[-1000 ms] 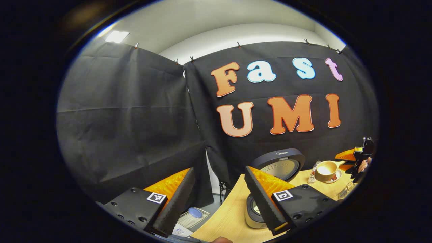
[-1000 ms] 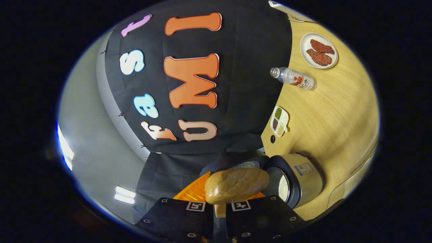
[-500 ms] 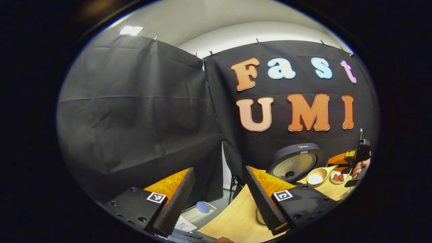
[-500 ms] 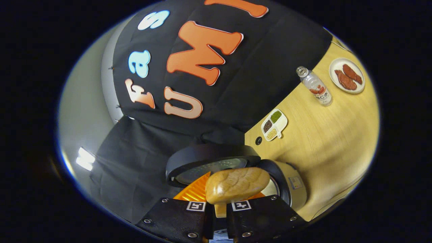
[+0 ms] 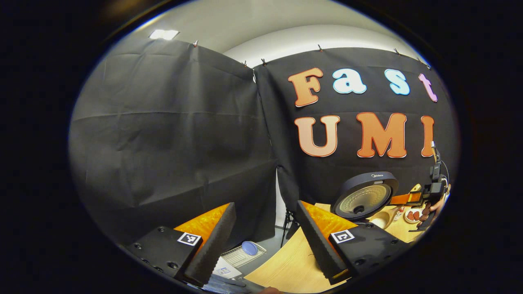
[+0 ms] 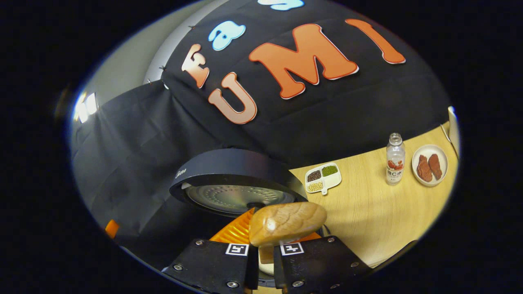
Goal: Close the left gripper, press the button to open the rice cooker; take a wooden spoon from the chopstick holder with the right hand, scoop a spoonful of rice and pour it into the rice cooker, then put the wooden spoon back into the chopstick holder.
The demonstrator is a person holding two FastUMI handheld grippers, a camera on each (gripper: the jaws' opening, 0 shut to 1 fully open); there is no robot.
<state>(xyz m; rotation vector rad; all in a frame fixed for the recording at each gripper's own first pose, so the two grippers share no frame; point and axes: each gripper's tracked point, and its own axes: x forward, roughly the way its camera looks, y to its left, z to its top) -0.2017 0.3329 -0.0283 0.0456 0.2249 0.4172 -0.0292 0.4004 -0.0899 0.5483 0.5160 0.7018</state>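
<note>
I see the black cloth wall (image 5: 171, 134) behind everything, and under it the light wooden table (image 6: 380, 212), which lies at 4 o'clock in the right gripper view. The rice cooker (image 6: 235, 181) stands open at 6 o'clock in this view, its dark round lid (image 6: 229, 167) raised, with the perforated inner plate facing me. In the left gripper view I see the same lid (image 5: 365, 196) at 4 o'clock. My left gripper (image 5: 265, 241) has its jaws apart and nothing between them. My right gripper (image 6: 261, 249) is clenched on the handle of the wooden spoon (image 6: 288, 223); the bowl of the spoon is just above the fingers, in front of the cooker. Farther on the table, at 3 o'clock, I see a plate with red pieces (image 6: 430, 165), a small bottle (image 6: 395, 159) beside it, and a divided white dish with grains (image 6: 323, 178). On the floor at 6 o'clock in the left gripper view lies a wire rack with a blue disc (image 5: 249, 248).
</note>
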